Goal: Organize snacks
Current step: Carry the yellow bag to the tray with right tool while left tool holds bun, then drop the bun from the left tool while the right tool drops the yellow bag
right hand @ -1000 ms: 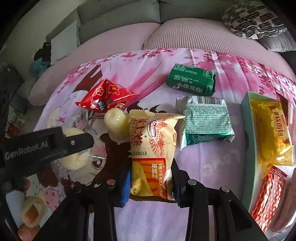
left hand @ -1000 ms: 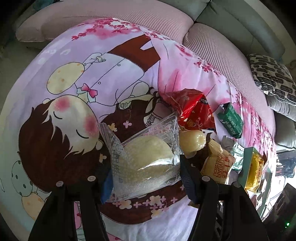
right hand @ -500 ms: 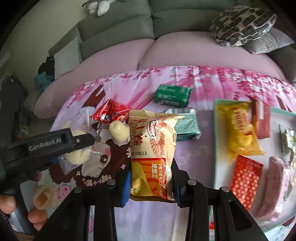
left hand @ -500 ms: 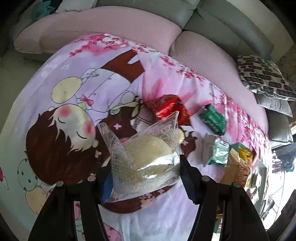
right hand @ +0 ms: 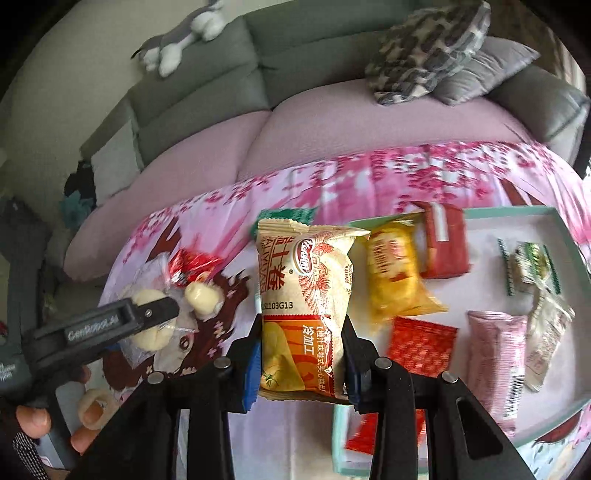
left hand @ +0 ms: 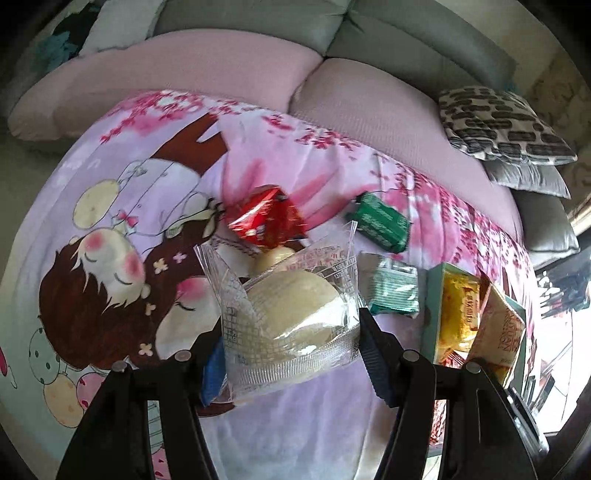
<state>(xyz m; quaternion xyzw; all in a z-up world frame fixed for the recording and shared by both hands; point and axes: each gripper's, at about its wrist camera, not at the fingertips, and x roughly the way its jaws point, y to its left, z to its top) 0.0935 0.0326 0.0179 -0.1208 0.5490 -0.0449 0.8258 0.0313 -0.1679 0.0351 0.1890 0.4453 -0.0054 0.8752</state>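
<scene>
My left gripper (left hand: 291,350) is shut on a clear bag with a pale round bun (left hand: 291,317), held above the cartoon blanket. In the right wrist view one of its black fingers (right hand: 147,314) shows at the left with that bun (right hand: 151,321). My right gripper (right hand: 301,354) is shut on a beige and orange snack packet (right hand: 303,306), hanging over the near left edge of the teal-rimmed tray (right hand: 561,225). The tray holds a yellow packet (right hand: 395,273), red packets (right hand: 443,243), a pink packet (right hand: 496,358) and others. On the blanket lie a red packet (left hand: 266,218), a small bun (left hand: 273,256), a dark green packet (left hand: 382,221) and a light green packet (left hand: 393,291).
The pink cartoon blanket (left hand: 110,240) covers a wide pink seat backed by a grey sofa (right hand: 295,55). A patterned pillow (left hand: 498,125) and a grey one lie at the back right. A plush toy (right hand: 184,33) sits on the sofa back. A person's hand (right hand: 33,417) grips the left handle.
Both grippers have risen and moved right with their packets still held. The tray has come wide into the right wrist view, and the beige packet now hangs over its edge.
</scene>
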